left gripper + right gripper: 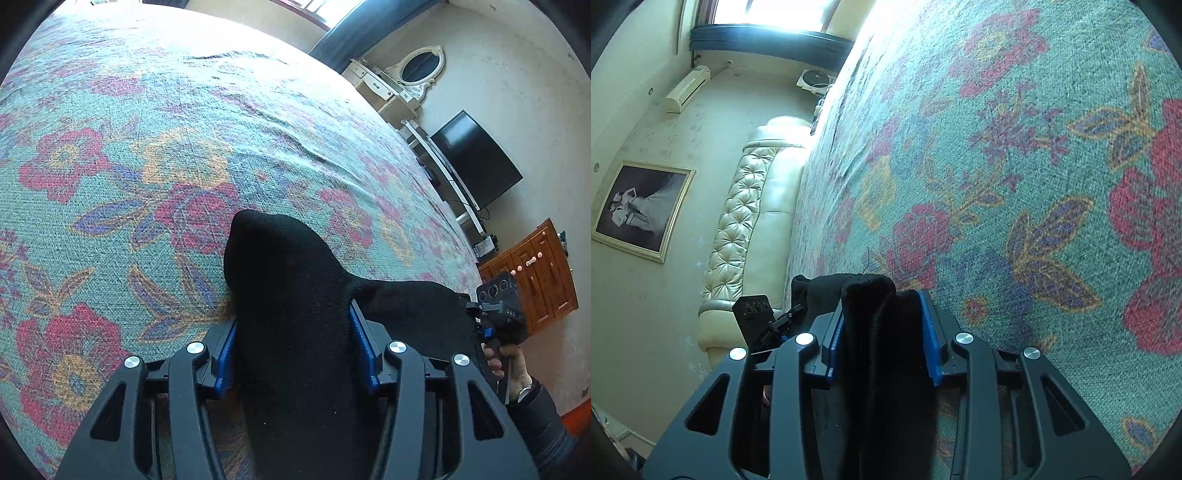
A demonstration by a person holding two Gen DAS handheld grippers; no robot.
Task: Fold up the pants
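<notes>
The black pants [280, 258] are bunched into a thick fold over the floral bedspread [110, 166]. My left gripper [291, 317] is shut on that fold, and the cloth fills the gap between its blue pads [225, 354]. From there the fabric runs right toward the other gripper's body [498, 314], which a hand [498, 363] holds. In the right wrist view, my right gripper [882, 306] is shut on a doubled black fold of the pants [827, 288], with its blue pads [929, 325] pressed against both sides. The left gripper's body [757, 314] shows at the left there.
The bedspread [1034, 147] stretches ahead in both views. Past the bed's edge stand a black television [476, 158], a white dresser with an oval mirror [421, 66] and a wooden cabinet [535, 273]. A tufted cream headboard [746, 221] and a framed picture [639, 206] line the other wall.
</notes>
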